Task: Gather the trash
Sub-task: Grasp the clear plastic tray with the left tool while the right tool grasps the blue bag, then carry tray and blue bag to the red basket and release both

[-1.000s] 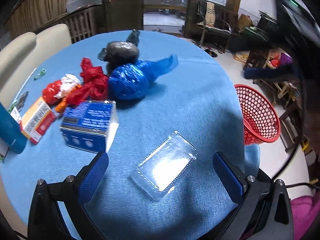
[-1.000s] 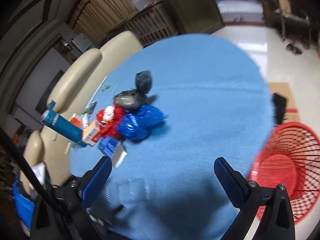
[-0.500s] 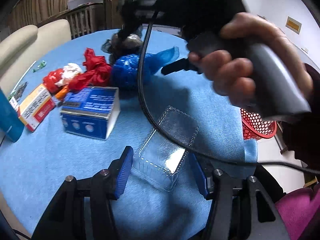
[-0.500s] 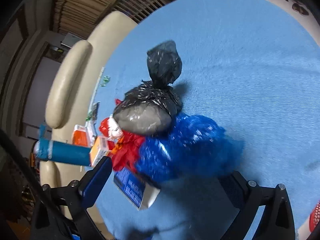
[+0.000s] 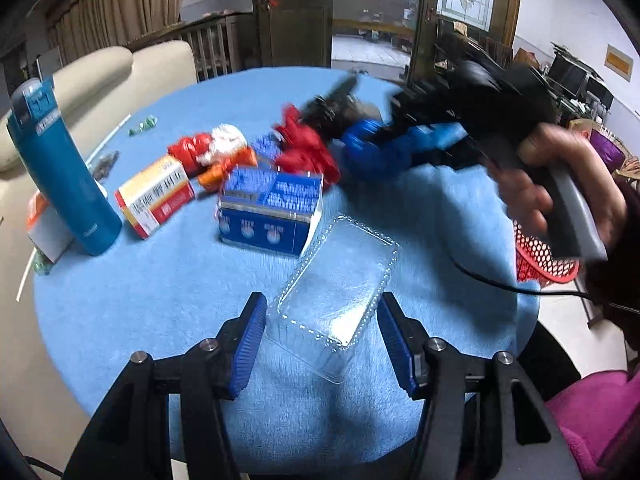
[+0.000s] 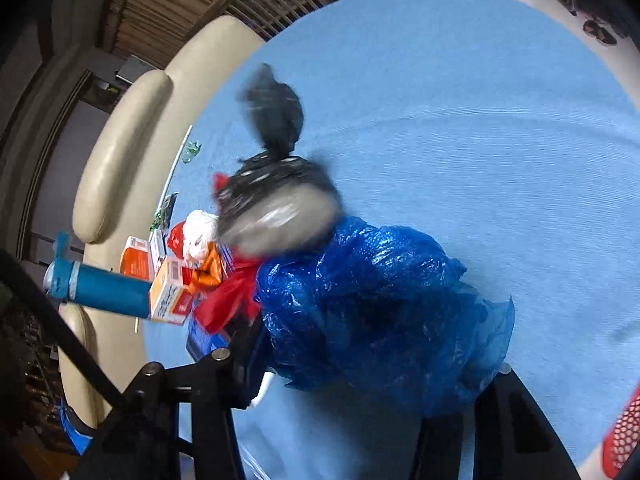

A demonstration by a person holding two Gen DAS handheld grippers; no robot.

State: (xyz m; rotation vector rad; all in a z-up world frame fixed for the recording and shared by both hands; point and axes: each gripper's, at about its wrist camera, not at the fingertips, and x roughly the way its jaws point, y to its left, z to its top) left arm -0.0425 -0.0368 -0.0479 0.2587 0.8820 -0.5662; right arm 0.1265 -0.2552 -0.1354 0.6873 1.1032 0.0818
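My left gripper [image 5: 322, 342] is shut on a clear plastic clamshell box [image 5: 338, 300], its blue pads against both sides, just over the blue tablecloth [image 5: 160, 280]. My right gripper [image 6: 372, 364] is closed around a blue plastic trash bag [image 6: 372, 300]; it also shows in the left wrist view [image 5: 384, 152]. A black tied bag [image 6: 276, 208] sits against the blue bag's far side, blurred. A red bag [image 6: 232, 300] lies to the left of it.
A blue carton [image 5: 272, 208], a red-and-yellow box [image 5: 156, 196], a teal bottle [image 5: 60, 168] and red-white wrappers [image 5: 208, 148] stand on the table's left. A red mesh basket [image 5: 544, 256] sits off the right edge. Cream chairs [image 5: 100, 72] stand behind.
My left gripper closed on the clear box and raised its near end. My right gripper moved in to the bag pile and closed around the blue bag; the black bag shifted.
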